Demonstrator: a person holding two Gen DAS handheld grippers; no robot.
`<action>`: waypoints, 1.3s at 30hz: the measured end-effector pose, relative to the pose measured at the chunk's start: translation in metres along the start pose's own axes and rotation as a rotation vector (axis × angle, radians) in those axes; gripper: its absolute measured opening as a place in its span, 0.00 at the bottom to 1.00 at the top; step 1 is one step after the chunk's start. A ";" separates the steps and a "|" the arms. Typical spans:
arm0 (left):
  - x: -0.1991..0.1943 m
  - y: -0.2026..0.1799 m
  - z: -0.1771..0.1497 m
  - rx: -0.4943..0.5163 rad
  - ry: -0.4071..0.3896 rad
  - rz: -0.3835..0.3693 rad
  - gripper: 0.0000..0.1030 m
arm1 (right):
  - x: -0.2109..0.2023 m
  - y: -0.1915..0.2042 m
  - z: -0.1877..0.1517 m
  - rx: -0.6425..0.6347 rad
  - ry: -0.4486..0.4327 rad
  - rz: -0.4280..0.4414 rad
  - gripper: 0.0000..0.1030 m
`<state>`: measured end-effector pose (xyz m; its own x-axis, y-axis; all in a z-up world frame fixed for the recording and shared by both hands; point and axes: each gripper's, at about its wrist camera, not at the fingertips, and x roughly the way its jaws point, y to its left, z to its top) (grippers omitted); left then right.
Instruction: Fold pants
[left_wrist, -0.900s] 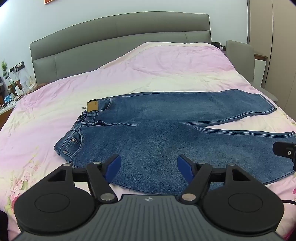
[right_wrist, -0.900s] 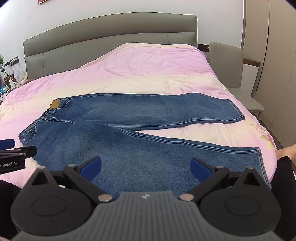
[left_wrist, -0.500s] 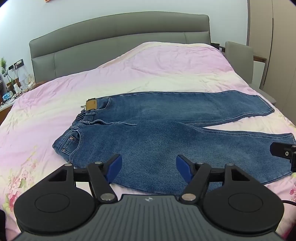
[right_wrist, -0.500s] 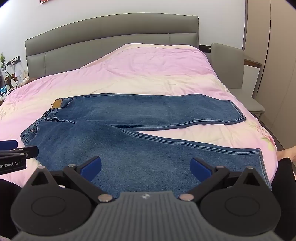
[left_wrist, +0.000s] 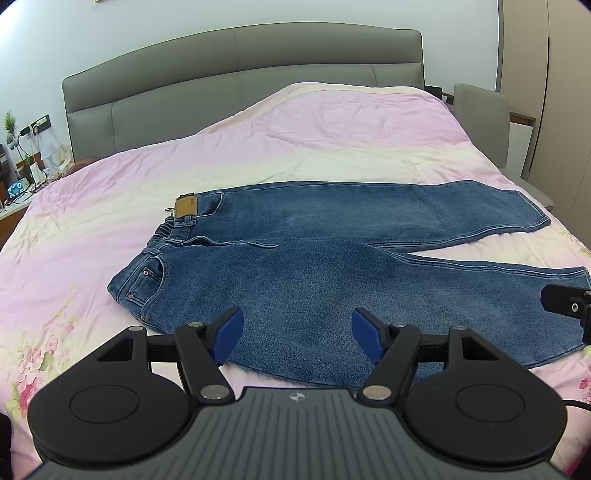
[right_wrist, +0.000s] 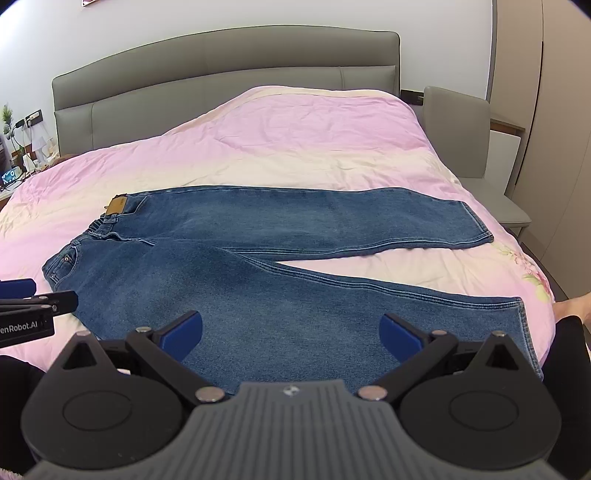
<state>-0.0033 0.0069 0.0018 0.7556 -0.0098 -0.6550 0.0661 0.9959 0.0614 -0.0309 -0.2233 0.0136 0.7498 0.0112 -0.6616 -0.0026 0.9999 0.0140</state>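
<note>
Lying flat on the pink bed cover (left_wrist: 110, 206), the blue jeans (left_wrist: 332, 280) stretch across the bed with the waistband at the left and the two legs running to the right. The legs part into a narrow V, so a wedge of cover shows between them toward the hems. A tan leather patch (left_wrist: 186, 206) sits on the far end of the waistband, and a front pocket with copper rivets (left_wrist: 146, 272) lies at the near end. In the right wrist view the same jeans (right_wrist: 280, 295) fill the middle of the frame, the near leg's hem close to the right edge of the bed.

The left claw (left_wrist: 297, 330) hovers above the near edge of the upper thigh area, its blue fingertips (left_wrist: 229, 330) spread wide with nothing between them. The right claw (right_wrist: 291, 332) hangs over the near leg further toward the hem, its blue pads (right_wrist: 400, 334) likewise spread wide and empty. Neither one can be seen touching the denim.

Behind the bed stands a grey padded headboard (left_wrist: 236, 70). A grey chair (right_wrist: 461, 136) sits beside the bed on the right, and a cluttered nightstand (left_wrist: 14, 184) is at the far left.
</note>
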 end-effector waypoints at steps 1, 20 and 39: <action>0.000 0.000 0.000 0.000 0.000 0.000 0.77 | 0.000 0.000 0.000 0.000 0.000 0.001 0.95; -0.004 -0.001 0.003 -0.001 -0.004 0.000 0.77 | -0.002 0.000 0.001 -0.013 -0.004 0.008 0.95; -0.005 0.001 0.001 -0.004 -0.009 -0.004 0.77 | -0.003 0.001 0.001 -0.022 -0.005 0.010 0.95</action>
<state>-0.0062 0.0077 0.0063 0.7613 -0.0141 -0.6483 0.0661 0.9962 0.0560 -0.0330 -0.2223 0.0163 0.7532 0.0212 -0.6574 -0.0245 0.9997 0.0042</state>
